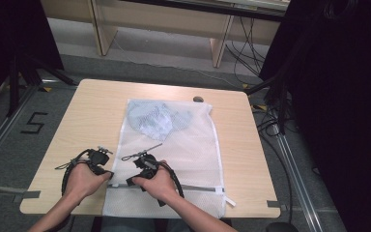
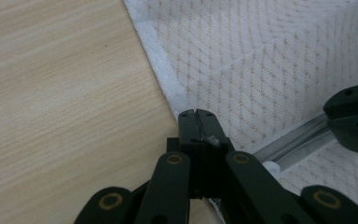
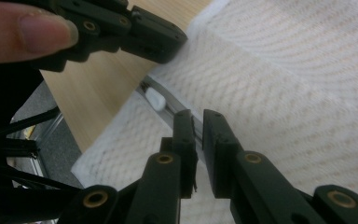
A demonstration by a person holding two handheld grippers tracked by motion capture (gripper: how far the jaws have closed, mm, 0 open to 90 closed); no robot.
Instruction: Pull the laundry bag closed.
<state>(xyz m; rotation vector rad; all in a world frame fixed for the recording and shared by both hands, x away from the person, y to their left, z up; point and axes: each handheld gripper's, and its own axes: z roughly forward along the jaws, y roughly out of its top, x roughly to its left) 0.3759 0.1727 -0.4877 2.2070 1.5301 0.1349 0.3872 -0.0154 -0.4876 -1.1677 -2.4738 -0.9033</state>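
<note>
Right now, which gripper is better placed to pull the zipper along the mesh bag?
Right. The right gripper has its jaws slightly apart over the zipper, beside the white slider. The left gripper is shut at the mesh bag edge, better placed to anchor it.

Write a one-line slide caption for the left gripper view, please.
Left gripper, jaws closed on the edge of the white mesh laundry bag beside its zipper, on a wooden table.
</note>
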